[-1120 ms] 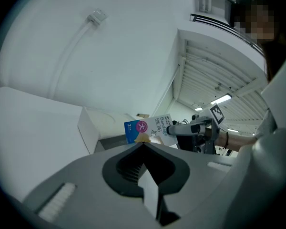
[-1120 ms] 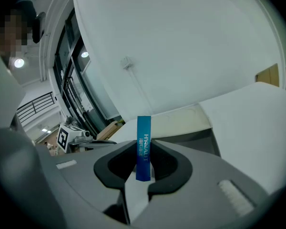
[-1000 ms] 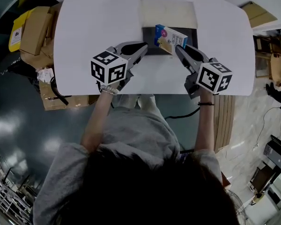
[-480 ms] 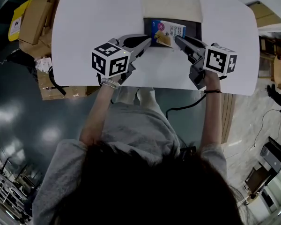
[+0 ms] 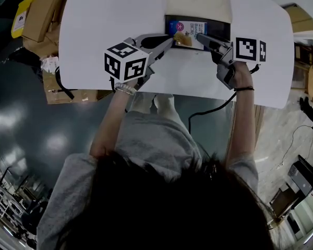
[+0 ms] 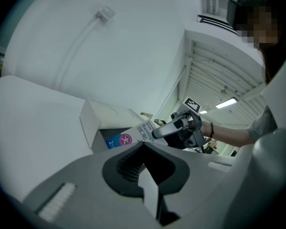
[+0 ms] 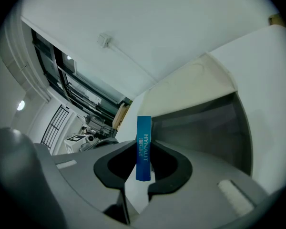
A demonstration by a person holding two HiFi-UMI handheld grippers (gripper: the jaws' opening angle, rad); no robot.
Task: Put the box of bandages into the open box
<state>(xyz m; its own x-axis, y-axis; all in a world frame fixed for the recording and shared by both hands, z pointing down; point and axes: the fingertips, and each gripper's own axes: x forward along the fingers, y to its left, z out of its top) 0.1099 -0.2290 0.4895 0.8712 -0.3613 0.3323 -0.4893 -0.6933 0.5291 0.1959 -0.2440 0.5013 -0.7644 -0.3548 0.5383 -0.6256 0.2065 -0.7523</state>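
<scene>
Holding the box of bandages [image 5: 187, 29] in our right gripper [image 5: 198, 35], jaws clamped across its broad faces, we keep it tilted over the open box [image 5: 220, 26] at 12 o'clock for a clean drop, while the left gripper [image 5: 168, 39], jaws together and empty, waits at the rim's 8 o'clock, probably as a brace.

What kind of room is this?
Probably a lab or workshop: a plain white table, cardboard boxes piled beside it, and equipment standing on a shiny floor.
</scene>
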